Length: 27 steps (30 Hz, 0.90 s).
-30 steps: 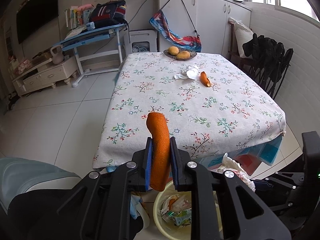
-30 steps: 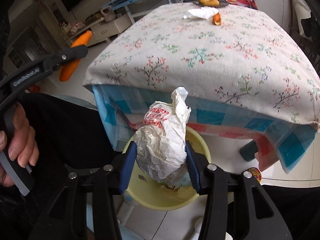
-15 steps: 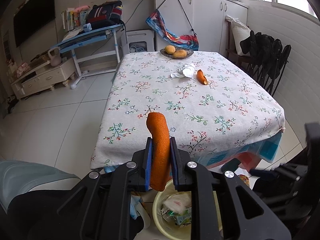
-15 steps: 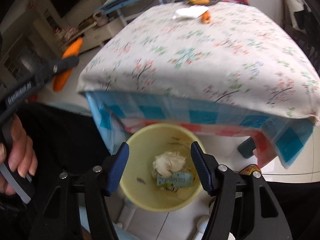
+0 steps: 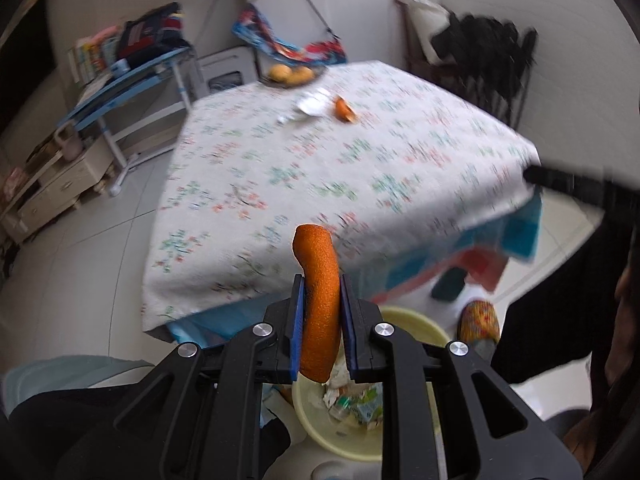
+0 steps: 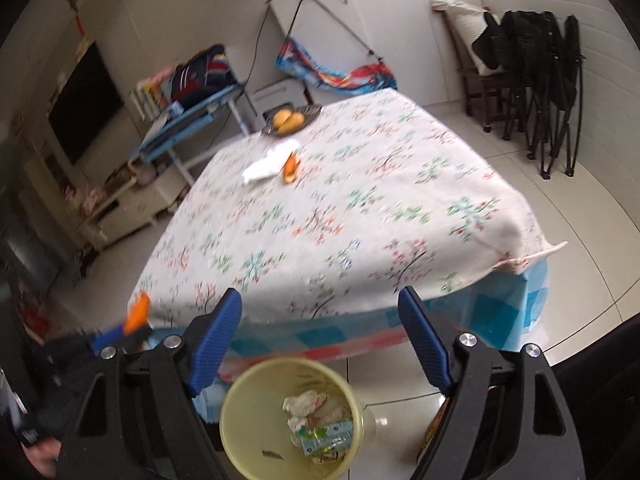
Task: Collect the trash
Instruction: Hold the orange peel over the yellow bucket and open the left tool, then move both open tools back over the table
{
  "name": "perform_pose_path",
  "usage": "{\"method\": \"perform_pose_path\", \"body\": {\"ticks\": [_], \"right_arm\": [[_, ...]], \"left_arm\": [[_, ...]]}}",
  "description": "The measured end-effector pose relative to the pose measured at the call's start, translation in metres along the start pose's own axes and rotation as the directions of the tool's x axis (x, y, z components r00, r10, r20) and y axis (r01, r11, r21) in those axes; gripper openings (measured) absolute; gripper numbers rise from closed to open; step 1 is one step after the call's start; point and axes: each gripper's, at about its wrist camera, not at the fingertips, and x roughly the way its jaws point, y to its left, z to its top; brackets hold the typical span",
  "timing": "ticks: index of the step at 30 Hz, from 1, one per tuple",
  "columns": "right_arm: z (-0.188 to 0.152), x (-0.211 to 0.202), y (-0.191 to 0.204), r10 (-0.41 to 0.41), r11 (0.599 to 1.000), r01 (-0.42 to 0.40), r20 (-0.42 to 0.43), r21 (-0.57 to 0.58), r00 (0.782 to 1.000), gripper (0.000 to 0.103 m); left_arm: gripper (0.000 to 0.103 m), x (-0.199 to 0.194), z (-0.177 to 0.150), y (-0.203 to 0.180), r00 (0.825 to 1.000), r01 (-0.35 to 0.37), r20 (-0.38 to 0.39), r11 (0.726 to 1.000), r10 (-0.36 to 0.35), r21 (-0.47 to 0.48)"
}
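Left wrist: left gripper clamped on orange peel above yellow bin; right gripper empty, jaws opening over it.

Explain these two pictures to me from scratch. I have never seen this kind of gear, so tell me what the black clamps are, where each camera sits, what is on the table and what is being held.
There is no robot here: a person holds a hand-operated clamp in each hand, each with a camera looking forward along its two fingers. One picture comes from the left clamp, the other from the right.

The left gripper is shut on an orange peel strip, above a yellow trash bin on the floor. The right gripper is empty, its jaws opening over that same bin, which already holds crumpled paper and wrappers.

On the flowered tablecloth lie a white tissue, another orange peel and a plate of fruit.
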Motion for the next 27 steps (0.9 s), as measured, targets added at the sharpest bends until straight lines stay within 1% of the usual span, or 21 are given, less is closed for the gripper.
{"method": "perform_pose_path", "body": {"ticks": [3,7,11,14,17,19,21,23,26,27], "right_arm": [[0.002,-0.001,0.001,0.001,1.000,-0.001,0.013,0.011,1.000,0.080],[0.002,-0.001,-0.001,0.008,1.000,-0.008,0.020,0.013,1.000,0.080],[0.002,-0.002,-0.003,0.012,1.000,-0.012,0.024,0.018,1.000,0.080],[0.002,-0.003,-0.005,0.015,1.000,-0.016,0.024,0.021,1.000,0.080],[0.003,-0.002,-0.006,0.017,1.000,-0.018,0.025,0.022,1.000,0.080],[0.002,-0.002,-0.006,0.019,1.000,-0.019,0.023,0.022,1.000,0.080],[0.002,-0.002,-0.006,0.019,1.000,-0.019,0.025,0.022,1.000,0.080],[0.002,-0.002,-0.006,0.020,1.000,-0.020,0.023,0.022,1.000,0.080],[0.002,-0.001,-0.006,0.019,1.000,-0.020,0.021,0.019,1.000,0.080],[0.002,-0.001,-0.006,0.020,1.000,-0.021,0.021,0.020,1.000,0.080]], "left_arm": [[0.016,0.009,-0.006,-0.013,0.999,0.025,-0.045,0.998,-0.022,0.065],[0.016,0.023,-0.016,-0.030,0.992,0.061,-0.121,0.988,-0.043,0.145],[0.016,0.039,-0.030,-0.048,0.974,0.108,-0.217,0.968,-0.058,0.228],[0.017,0.046,-0.036,-0.057,0.962,0.141,-0.263,0.954,-0.069,0.265],[0.018,0.048,-0.041,-0.060,0.958,0.142,-0.282,0.950,-0.061,0.279],[0.021,0.048,-0.040,-0.057,0.956,0.145,-0.285,0.953,-0.066,0.267],[0.036,0.049,-0.040,-0.056,0.955,0.141,-0.289,0.954,-0.061,0.264],[0.042,0.048,-0.040,-0.059,0.957,0.134,-0.285,0.951,-0.051,0.280],[0.053,0.047,-0.041,-0.062,0.959,0.130,-0.282,0.945,-0.043,0.300],[0.054,0.047,-0.041,-0.062,0.959,0.128,-0.282,0.944,-0.039,0.303]]}}
